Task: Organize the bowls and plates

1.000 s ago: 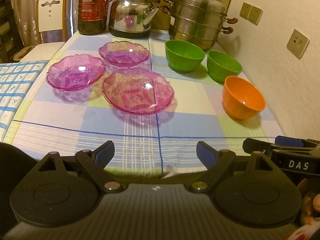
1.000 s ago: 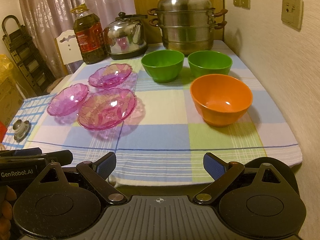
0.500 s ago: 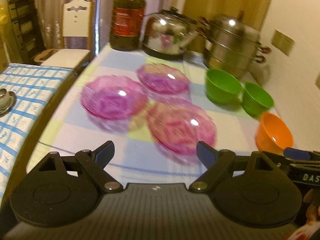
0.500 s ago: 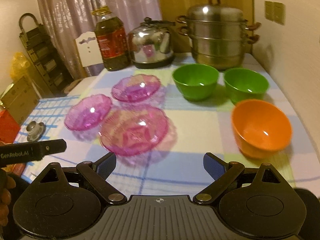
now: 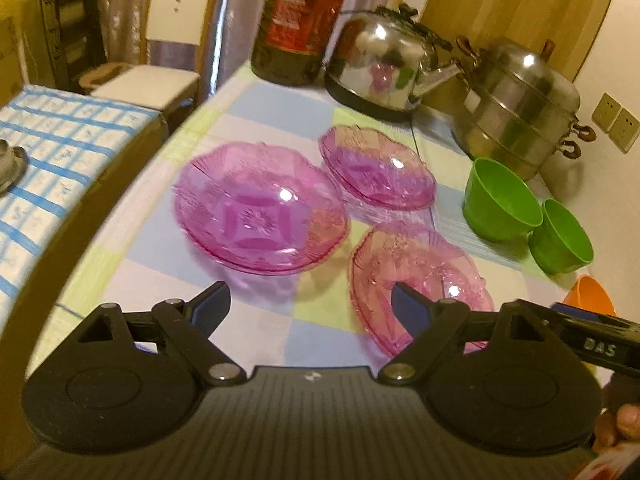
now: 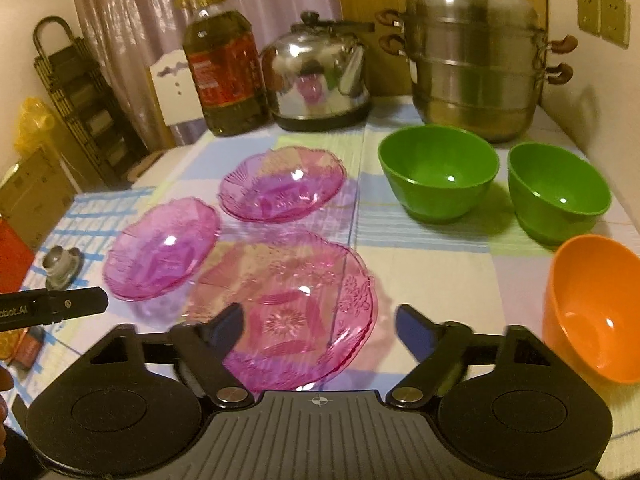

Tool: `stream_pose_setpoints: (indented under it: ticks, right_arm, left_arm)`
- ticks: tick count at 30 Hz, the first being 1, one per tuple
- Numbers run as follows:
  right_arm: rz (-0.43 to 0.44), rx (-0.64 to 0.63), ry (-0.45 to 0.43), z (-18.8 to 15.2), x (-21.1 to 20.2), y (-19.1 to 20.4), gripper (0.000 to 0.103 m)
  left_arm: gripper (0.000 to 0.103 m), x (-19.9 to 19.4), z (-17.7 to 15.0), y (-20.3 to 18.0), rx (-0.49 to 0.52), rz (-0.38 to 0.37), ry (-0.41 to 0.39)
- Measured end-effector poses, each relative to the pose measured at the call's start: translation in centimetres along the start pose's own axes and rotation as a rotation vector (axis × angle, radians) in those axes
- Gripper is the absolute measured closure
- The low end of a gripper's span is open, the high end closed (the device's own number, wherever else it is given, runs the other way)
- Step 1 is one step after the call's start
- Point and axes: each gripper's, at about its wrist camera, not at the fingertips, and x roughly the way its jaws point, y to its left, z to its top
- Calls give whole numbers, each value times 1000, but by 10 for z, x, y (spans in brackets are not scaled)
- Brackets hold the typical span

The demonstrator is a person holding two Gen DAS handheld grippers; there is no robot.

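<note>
The steamer pot (image 6: 474, 60), the kettle (image 6: 318, 76) and the oil bottle (image 6: 224, 68) crowd the far edge of the counter (image 6: 424, 264), so any plate or bowl pushed far back risks knocking into them. The three pink plates are thin, see-through and scalloped at the rim; a pinch that lands shallow on such a rim could let a plate slip or tip, and sliding one along the checked cloth could bunch the fabric and drag its neighbours.

The near pink plate (image 6: 288, 312) lies just beyond the right gripper (image 6: 320, 330); the left pink plate (image 5: 260, 216) lies ahead of the left gripper (image 5: 310, 304); the far pink plate (image 6: 282, 184) sits behind both, near the kettle. The plates lie close together (whether their rims touch I cannot tell), so lifting one carelessly could clip another.

To the right stand the large green bowl (image 6: 438, 172) and the small green bowl (image 6: 558, 192), side by side, with the orange bowl (image 6: 592, 308) nearer and close to the right edge of the counter, where a nudge could send it off.

Both grippers hang low over the near part of the counter, pointed forward and slightly down. Each has its jaws spread wide, holding nothing. Nothing looks stacked yet, so I judge the sorting barely begun.
</note>
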Motion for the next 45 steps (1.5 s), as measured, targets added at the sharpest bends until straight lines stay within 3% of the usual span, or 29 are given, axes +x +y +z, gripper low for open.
stream_pose_setpoints:
  ticks: [6, 14, 26, 39, 45]
  right_arm:
    - [-16, 34, 63, -5, 43, -22, 32]
    - [12, 60, 131, -12, 73, -31, 55]
    - [-42, 93, 153, -13, 84, -36, 85]
    - [-66, 80, 81, 0, 59, -29, 88]
    - [-60, 67, 28, 25, 42, -22, 88]
  left_arm:
    - [36, 48, -10, -11, 11, -62, 76]
    - [60, 79, -14, -24, 51, -74, 97]
    - [91, 86, -15, -28, 69, -71, 76]
    - [91, 66, -3, -43, 132, -62, 20]
    - [91, 48, 27, -50, 136, -59, -50]
